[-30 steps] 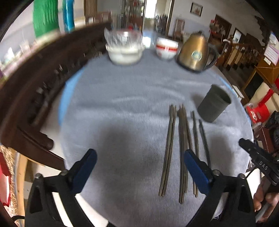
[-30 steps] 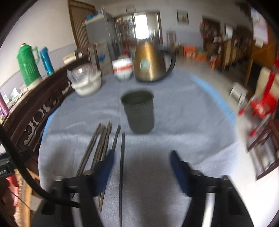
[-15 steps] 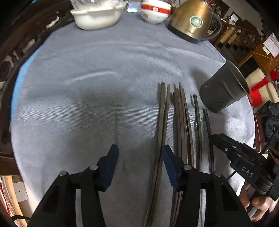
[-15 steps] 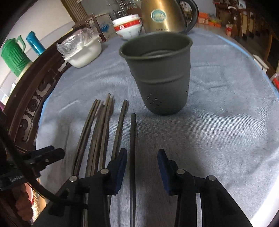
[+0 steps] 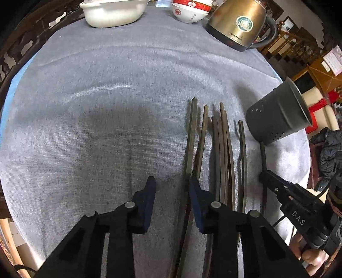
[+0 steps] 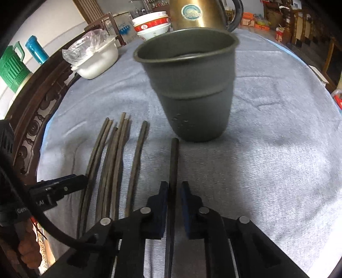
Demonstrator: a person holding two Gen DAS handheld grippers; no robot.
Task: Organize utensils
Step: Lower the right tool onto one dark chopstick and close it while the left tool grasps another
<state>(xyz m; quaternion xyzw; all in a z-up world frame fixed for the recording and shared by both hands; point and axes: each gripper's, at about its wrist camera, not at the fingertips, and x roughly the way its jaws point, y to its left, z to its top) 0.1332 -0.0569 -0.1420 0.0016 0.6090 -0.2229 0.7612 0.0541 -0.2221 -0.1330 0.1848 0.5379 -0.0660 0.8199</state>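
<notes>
Several dark chopsticks (image 5: 222, 149) lie side by side on the grey cloth, beside a dark grey holder cup (image 5: 277, 119). My left gripper (image 5: 171, 182) hovers low over the cloth with its jaws closing. The leftmost chopstick (image 5: 190, 139) runs between them, close to the right finger, and the pads are not pressing on it. My right gripper (image 6: 174, 186) straddles the rightmost chopstick (image 6: 174, 158) just in front of the cup (image 6: 192, 85). Its jaws are closing, with a thin gap still beside the stick. The other chopsticks (image 6: 113, 160) lie to its left.
A brass kettle (image 5: 239, 23), a red-and-white bowl (image 5: 190, 10) and a white container (image 5: 113, 12) stand at the far edge of the cloth. Carved dark wood (image 6: 32, 119) borders the table's left side. A green jug (image 6: 10, 68) stands behind it.
Both grippers dropped toward the chopsticks and tilted further down. Their jaws narrowed, the left around the leftmost stick, the right around the rightmost stick.
</notes>
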